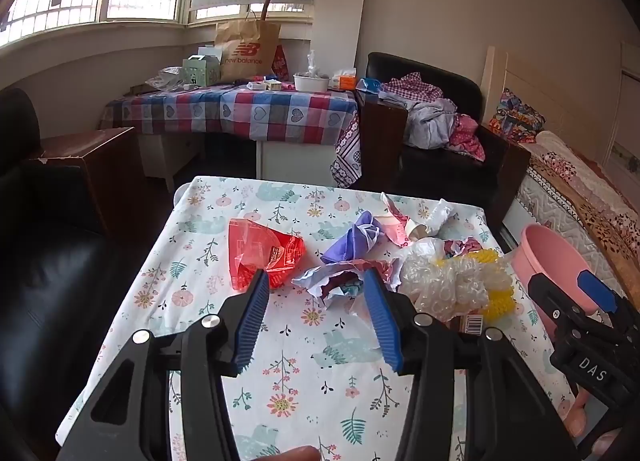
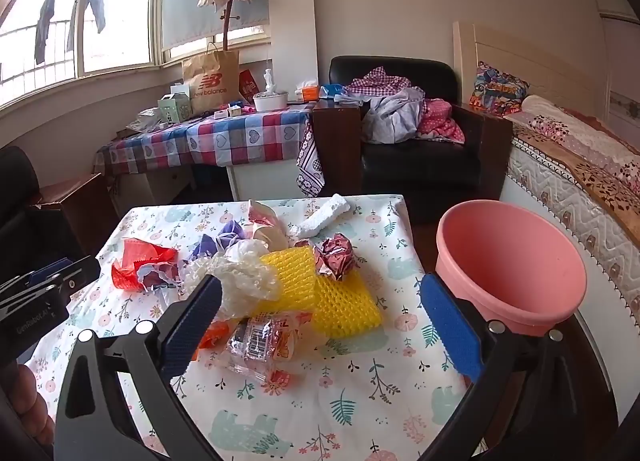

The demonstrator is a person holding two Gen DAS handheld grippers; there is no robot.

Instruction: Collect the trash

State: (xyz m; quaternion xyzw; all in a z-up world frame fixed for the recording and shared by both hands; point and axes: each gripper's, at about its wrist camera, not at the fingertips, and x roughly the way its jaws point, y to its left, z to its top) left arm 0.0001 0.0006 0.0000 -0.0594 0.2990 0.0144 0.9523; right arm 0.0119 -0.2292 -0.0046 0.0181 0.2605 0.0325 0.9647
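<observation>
On your bench [image 2: 360,401] the trash lies in a band across the middle: a wrapper [image 1: 264,255] toward the left edge, a crumpled sheet [image 1: 352,239] to its right, then a bubble-wrap wad [image 2: 244,281] touching a foam net [image 2: 320,293], on which a paper ball [image 2: 336,257] sits. A clear packet [image 2: 260,345] lies just nearer you than the net, and a foam strip [image 2: 324,217] lies near the far edge. The bucket [image 2: 512,261] stands just off the right edge, with the bed [image 2: 580,181] behind it.
</observation>
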